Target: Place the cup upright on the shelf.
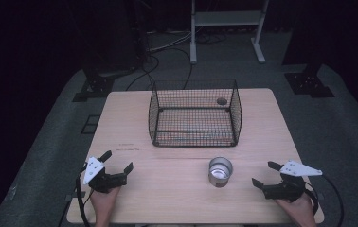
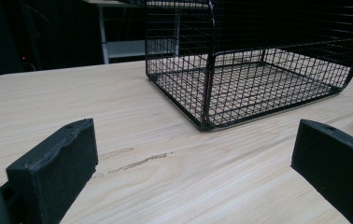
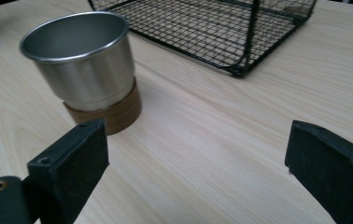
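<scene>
Steel cup (image 1: 220, 171) sits on the worktop (image 1: 167, 189), just in front of the wire basket (image 1: 194, 113). Right gripper (image 1: 268, 174) is near it, jaws wide and empty. Left gripper (image 1: 117, 161) rests well apart, jaws wide too.

- I see a black wire basket (image 1: 193, 113) standing upright on the far half of the table (image 1: 129, 127), well beyond both hand-held grippers.
- Through its mesh I can make out a small dark round spot (image 1: 221, 100) at the far right.
- Past the table, farther still from the hand-held grippers, a pale metal frame (image 1: 227, 28) stands on the grey floor (image 1: 347, 137), with dark cables (image 1: 158, 61) trailing beside it.
</scene>
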Motion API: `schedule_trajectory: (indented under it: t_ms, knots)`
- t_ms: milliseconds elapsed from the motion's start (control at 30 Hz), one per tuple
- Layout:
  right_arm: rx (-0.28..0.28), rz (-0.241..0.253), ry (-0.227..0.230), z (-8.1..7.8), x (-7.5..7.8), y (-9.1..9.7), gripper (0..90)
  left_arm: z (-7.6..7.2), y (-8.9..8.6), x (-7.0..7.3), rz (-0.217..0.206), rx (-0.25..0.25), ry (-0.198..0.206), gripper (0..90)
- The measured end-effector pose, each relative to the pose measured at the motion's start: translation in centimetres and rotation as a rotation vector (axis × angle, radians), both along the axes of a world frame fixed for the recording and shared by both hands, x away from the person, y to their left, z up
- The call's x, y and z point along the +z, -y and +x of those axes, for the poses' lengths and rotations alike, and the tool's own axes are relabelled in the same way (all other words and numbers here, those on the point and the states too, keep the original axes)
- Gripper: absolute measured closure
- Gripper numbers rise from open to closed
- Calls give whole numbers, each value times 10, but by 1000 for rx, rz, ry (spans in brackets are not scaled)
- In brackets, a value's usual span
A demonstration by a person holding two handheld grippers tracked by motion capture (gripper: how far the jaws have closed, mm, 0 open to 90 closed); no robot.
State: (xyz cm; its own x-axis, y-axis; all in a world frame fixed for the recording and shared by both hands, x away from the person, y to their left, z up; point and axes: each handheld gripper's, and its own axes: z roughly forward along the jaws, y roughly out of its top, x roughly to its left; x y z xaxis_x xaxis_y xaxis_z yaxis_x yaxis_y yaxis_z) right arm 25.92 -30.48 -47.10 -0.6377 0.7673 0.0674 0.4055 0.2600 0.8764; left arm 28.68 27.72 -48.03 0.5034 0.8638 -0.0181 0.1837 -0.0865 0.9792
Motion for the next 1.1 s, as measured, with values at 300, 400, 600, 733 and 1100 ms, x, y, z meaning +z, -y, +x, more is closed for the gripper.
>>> schedule_trajectory:
  t_ms: [300,400,600,733,1100]
  knots:
    - [67,-25,6,-3,5,-20,26,-1,0,0,-1,-1,0,0]
    - [92,-30,7,-3,7,-27,27,-1,0,0,0,1,1,0]
    - [143,-47,-12,-2,7,-43,27,-1,0,0,-1,2,1,0]
    - [159,-37,-14,1,9,-51,26,-1,0,0,-1,1,2,0]
    - [215,-50,-35,9,6,-74,24,-1,-1,0,-7,4,5,0]
